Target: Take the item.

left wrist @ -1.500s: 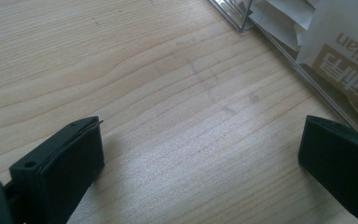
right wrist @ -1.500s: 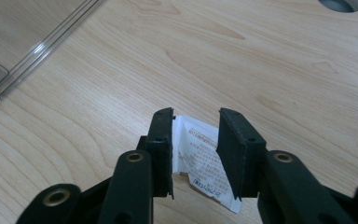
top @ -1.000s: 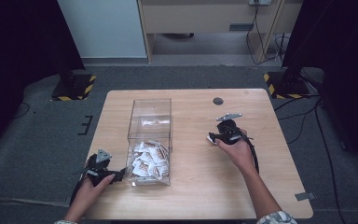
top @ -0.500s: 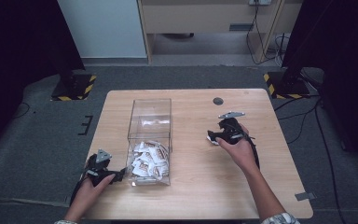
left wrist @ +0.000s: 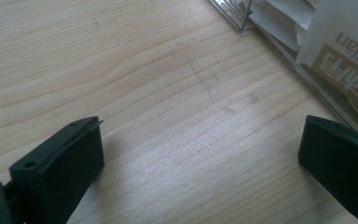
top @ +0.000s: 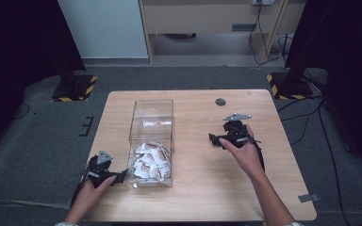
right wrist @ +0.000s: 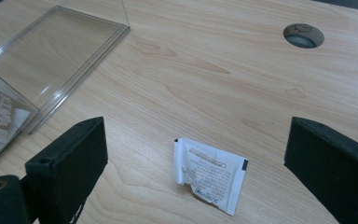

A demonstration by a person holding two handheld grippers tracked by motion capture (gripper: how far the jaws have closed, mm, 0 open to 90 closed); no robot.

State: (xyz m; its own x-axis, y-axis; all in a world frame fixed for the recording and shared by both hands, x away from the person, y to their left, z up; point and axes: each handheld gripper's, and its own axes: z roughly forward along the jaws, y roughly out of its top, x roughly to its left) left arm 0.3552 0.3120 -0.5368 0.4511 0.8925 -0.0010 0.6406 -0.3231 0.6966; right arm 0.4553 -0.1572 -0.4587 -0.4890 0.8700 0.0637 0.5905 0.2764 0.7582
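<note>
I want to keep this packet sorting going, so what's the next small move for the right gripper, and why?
Probably back the right gripper up and away from the packet. Its jaws have just been opening and stand wide, the packet lies flat on the table between them with neither pad touching it, so it looks released. More packets wait in the clear box, beside the open left gripper.

White sachet (right wrist: pixel 210 175), small & flat w/ fine print on its face, edges crumpled, lies on the bare wooden tabletop (right wrist: pixel 205 84), apart from clear plastic box (top: pixel 152 123) part-filled w/ more white-and-brown sachets (top: pixel 149 161).
</note>
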